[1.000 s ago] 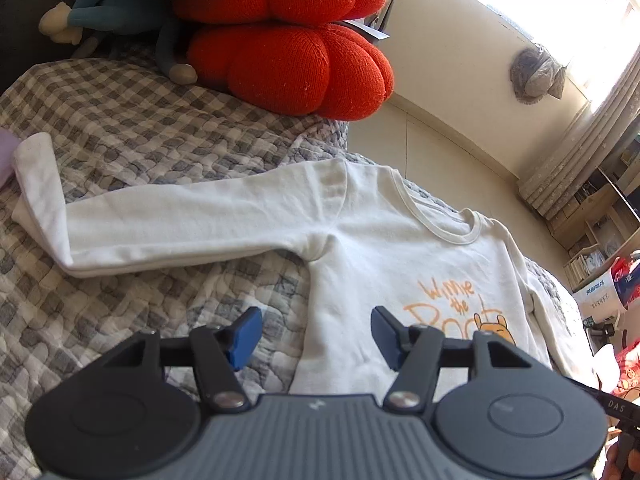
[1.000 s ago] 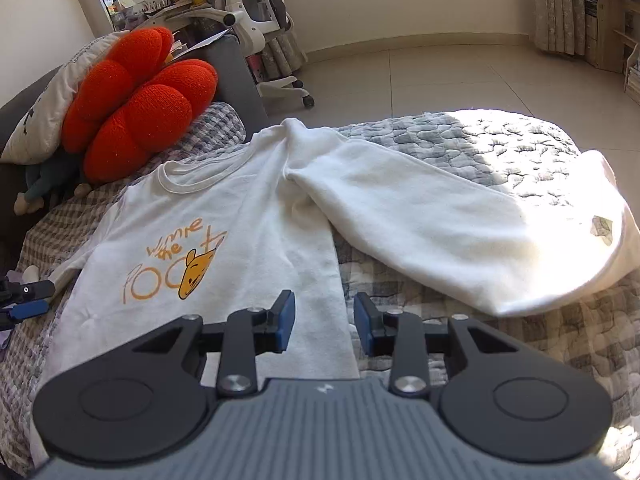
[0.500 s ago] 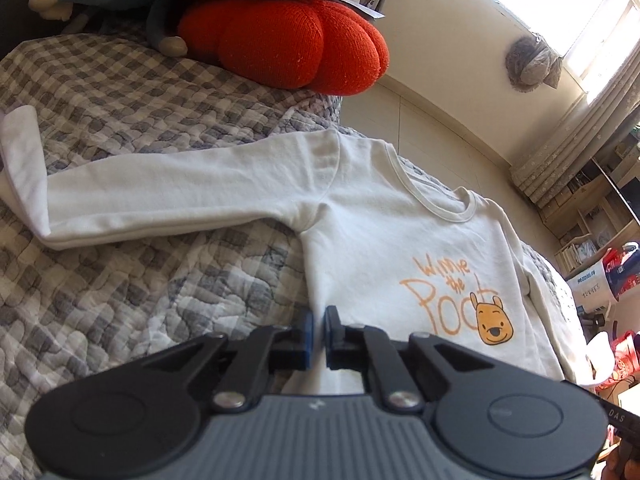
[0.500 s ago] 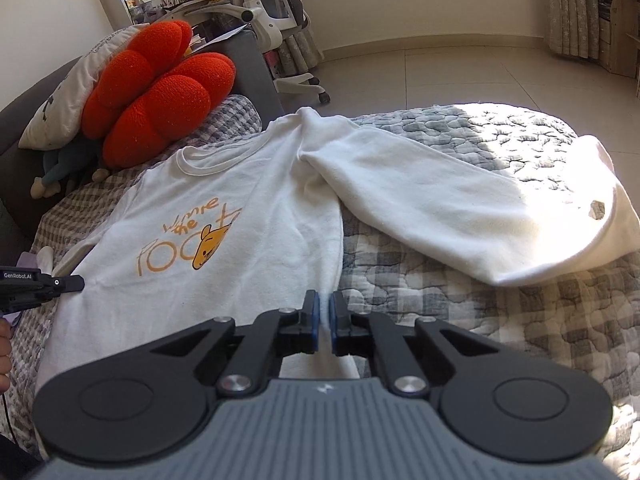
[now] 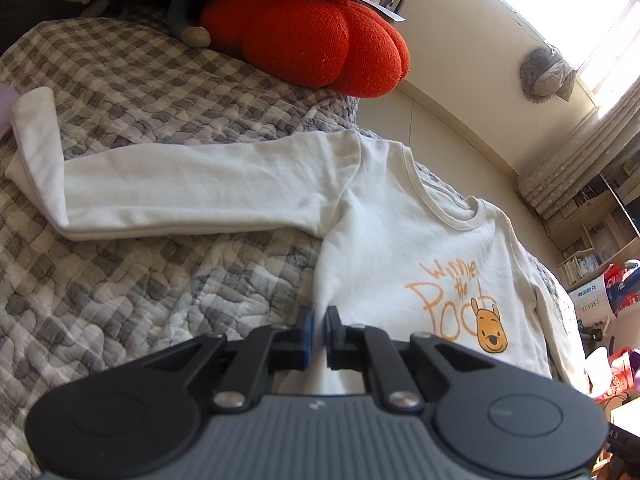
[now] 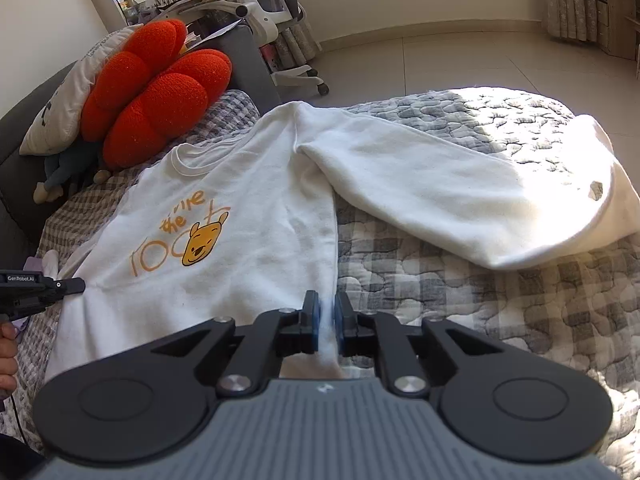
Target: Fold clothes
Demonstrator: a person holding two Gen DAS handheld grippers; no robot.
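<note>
The shirt [image 6: 256, 240] is pinched at its hem corners in both of my claws. My right claw [image 6: 327, 320] is clenched on the near right corner of the hem, with white cloth bunched between the blue pads [image 6: 315, 326]. My left claw [image 5: 317, 336] is clamped on the near left edge of the shirt [image 5: 400, 248], where cloth fills the narrow gap between its pads [image 5: 306, 334]. In the right view my left claw [image 6: 68, 286] shows at the far left side of the shirt, touching its edge.

The shirt lies face up and flat on the bed [image 6: 500, 320], hem near me and collar far. An orange print of a bear's face [image 6: 202, 242] with lettering sits on the chest. The sleeve on the right [image 6: 460, 196] stretches out to the right across the quilt into bright sunlight, its cuff turned back at the end. The sleeve on the left [image 5: 192, 192] runs straight out to the left, and its cuff bends toward the far side.

The quilt [image 5: 120, 300] under it is grey and white checked. At the far end, past the collar, a red cushion [image 6: 156, 96] rests against a pale pillow [image 6: 60, 108], with a soft toy [image 6: 64, 172] tucked below them. Beyond the bed stand an office chair [image 6: 272, 12] and a tiled floor [image 6: 440, 60].
</note>
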